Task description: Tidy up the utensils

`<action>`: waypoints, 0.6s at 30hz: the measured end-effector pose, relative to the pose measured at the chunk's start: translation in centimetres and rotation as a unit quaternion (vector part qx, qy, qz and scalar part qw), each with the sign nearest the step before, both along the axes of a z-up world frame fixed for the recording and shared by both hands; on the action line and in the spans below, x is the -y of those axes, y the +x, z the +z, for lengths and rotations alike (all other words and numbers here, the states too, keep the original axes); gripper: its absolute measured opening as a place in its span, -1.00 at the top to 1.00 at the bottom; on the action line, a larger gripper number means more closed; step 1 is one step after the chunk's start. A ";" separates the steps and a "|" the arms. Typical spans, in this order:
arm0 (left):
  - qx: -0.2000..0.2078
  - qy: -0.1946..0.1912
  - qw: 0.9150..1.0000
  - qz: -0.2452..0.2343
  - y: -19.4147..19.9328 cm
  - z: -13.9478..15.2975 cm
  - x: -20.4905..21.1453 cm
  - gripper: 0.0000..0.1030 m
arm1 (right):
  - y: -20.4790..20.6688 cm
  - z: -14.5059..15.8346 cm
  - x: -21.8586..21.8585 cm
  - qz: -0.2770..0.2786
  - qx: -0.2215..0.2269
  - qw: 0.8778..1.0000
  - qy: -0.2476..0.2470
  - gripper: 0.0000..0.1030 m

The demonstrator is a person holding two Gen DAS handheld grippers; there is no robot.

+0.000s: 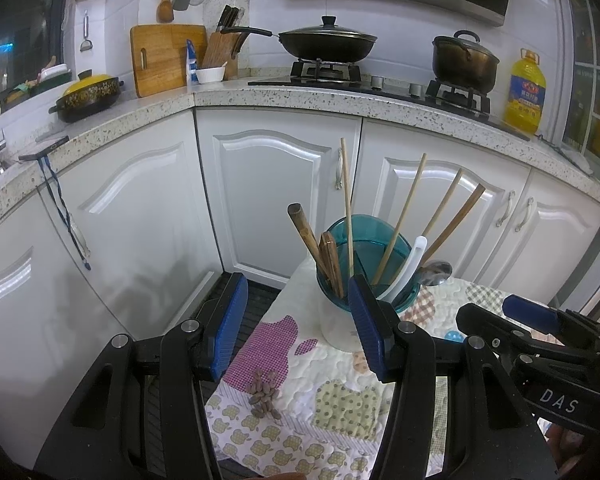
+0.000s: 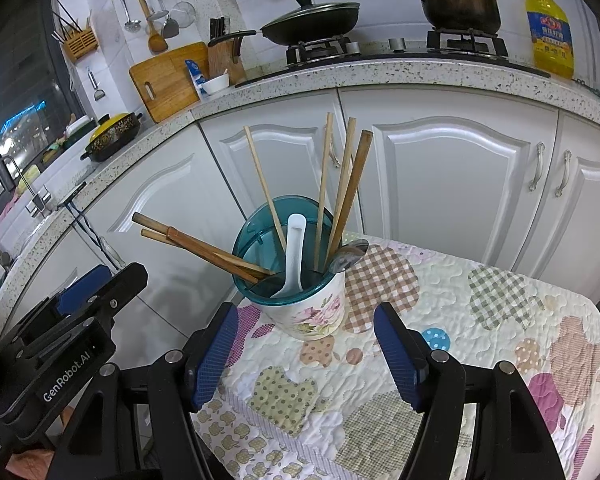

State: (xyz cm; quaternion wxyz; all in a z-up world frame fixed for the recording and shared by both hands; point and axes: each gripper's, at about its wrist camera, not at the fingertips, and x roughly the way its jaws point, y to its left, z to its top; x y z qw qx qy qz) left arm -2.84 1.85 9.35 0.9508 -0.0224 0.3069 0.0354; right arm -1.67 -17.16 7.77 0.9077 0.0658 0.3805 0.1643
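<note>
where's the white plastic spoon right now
The white plastic spoon stands inside the floral utensil cup with the teal rim, near the middle in the right wrist view, between the dark wooden chopsticks leaning left and the metal spoon on the right.

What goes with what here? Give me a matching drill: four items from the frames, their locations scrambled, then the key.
Column A
1. white spoon
2. wok
3. oil bottle
4. cutting board

Column B
a. leaning on the wall beside the knife block
b. standing in the utensil holder on the quilted table
c. on the counter at the far right, past the pot
d. lidded, on the left burner

Pairs: 1-b, 2-d, 3-c, 4-a

Both the left claw and the right claw are open and hold nothing.
</note>
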 end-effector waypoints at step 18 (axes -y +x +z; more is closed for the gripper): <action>0.007 0.010 1.000 -0.009 0.0 -0.3 0.5 -0.05 | 0.1 -0.3 0.1 0.001 -0.005 1.000 -0.001 -0.33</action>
